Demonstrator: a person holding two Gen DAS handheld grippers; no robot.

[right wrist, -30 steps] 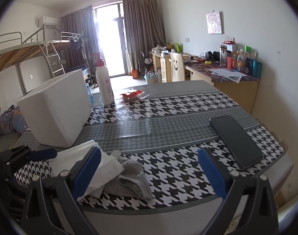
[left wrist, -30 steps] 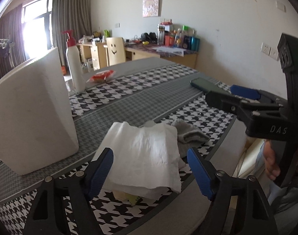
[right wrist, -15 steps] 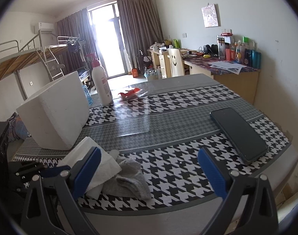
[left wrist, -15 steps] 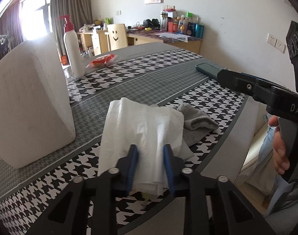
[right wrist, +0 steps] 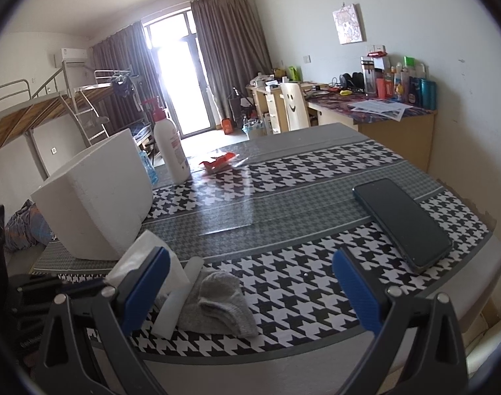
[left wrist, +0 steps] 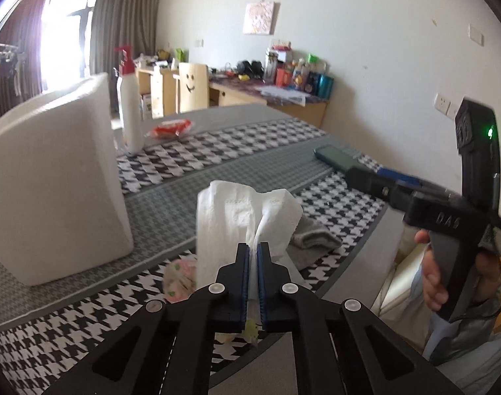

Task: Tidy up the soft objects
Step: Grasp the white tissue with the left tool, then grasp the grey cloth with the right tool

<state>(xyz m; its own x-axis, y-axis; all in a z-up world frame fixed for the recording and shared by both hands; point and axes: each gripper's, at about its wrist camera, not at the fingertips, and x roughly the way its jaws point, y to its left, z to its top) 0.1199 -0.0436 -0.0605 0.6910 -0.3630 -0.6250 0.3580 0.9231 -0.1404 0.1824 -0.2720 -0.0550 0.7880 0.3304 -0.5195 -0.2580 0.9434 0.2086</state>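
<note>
While pinched at its near edge, white tissue (left wrist: pixel 240 220) stands bunched upward between the blue pads (left wrist: pixel 247 283) of the left gripper (left wrist: pixel 253 253), jaws pressed together on the paper. Just right of it, touching at the base, a grey sock (left wrist: pixel 311 238) lying crumpled on the tablecloth (left wrist: pixel 171 204). Below and left of the tissue, a small floral packet (left wrist: pixel 179 276), partly hidden, kind unclear. Close to the table's near rim (right wrist: pixel 283 355), all three, with little cloth between them and the drop.

Right gripper (right wrist: pixel 250 286) held above that same near edge, jaws wide apart with nothing between them, tissue (right wrist: pixel 145 256) and sock (right wrist: pixel 217 302) low at its left side; a hand (left wrist: pixel 431 283) wrapped round its handle off the table's right corner.

Open houndstooth and grey band across the middle of the table, free for moving. At left, close beside the tissue, a large white foam block (left wrist: pixel 53 181) walling off that side. Behind it, a white pump bottle (left wrist: pixel 129 112) upright and a red wrapper (left wrist: pixel 171 128) near the far edge. At right, a dark phone (right wrist: pixel 402 220) flat near the right rim, well apart from the sock.

Beyond: cluttered desk (right wrist: pixel 375 108), curtained window, bunk frame.
</note>
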